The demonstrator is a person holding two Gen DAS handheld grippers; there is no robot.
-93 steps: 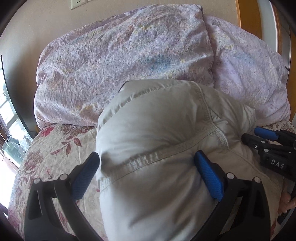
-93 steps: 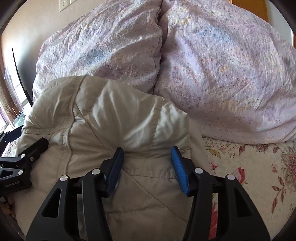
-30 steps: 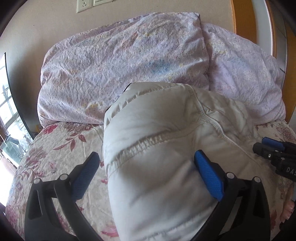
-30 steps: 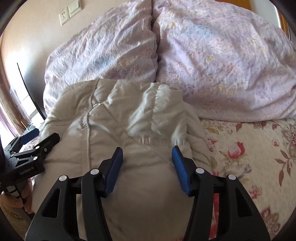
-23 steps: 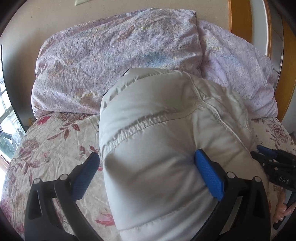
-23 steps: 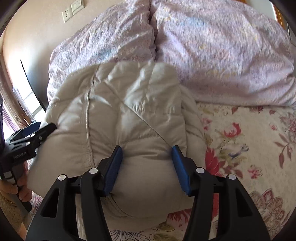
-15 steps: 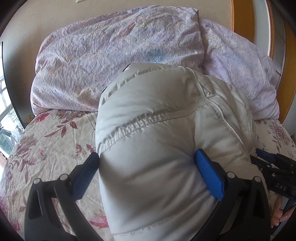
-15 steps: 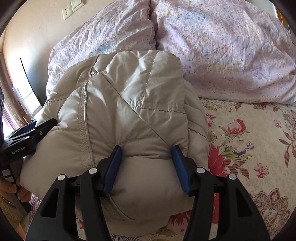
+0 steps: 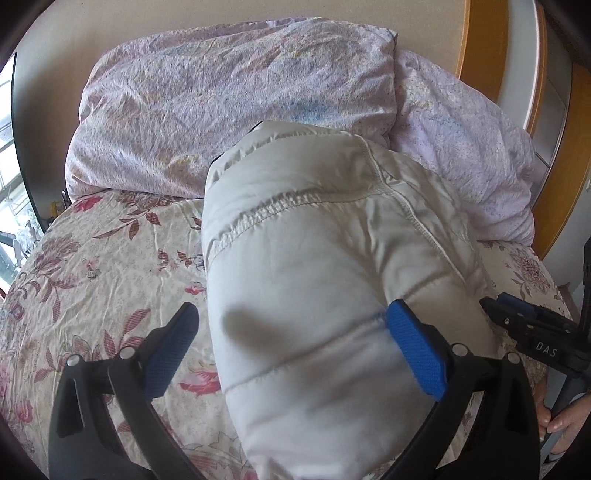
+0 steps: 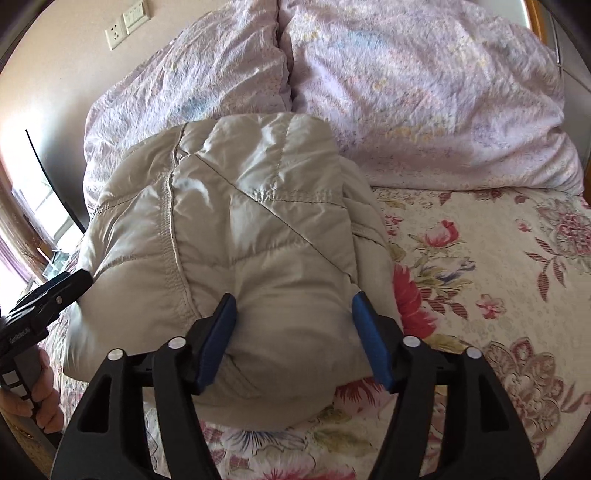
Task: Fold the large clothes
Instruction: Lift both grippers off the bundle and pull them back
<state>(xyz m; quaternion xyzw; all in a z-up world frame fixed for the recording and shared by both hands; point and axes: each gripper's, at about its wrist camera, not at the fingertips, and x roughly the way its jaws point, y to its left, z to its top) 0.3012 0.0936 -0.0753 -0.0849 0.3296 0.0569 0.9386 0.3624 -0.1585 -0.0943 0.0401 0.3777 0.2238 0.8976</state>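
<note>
A puffy beige quilted jacket [image 9: 314,258] lies folded into a thick bundle on the floral bedspread [image 9: 103,273], its far end against the pillows. My left gripper [image 9: 293,347] is open wide at the bundle's near end. Its right pad [image 9: 417,350] touches the fabric and its left pad [image 9: 170,347] stands just off the jacket's edge, over the bedspread. In the right wrist view the jacket [image 10: 240,229] sits between the jaws of my right gripper [image 10: 293,336], which are opening. The bundle rests on the bedspread [image 10: 480,258].
Two lilac pillows [image 10: 424,92] lean on the wall at the head of the bed. Wall sockets [image 10: 127,26] are at upper left and a wooden frame [image 9: 476,44] at right. The person's hands [image 10: 40,398] hold the gripper handles at the frame edges.
The jacket has been rolled over into a thicker bundle, closer to the grippers. The right jaws stand a little wider. The left gripper's left pad has come off the jacket's edge.
</note>
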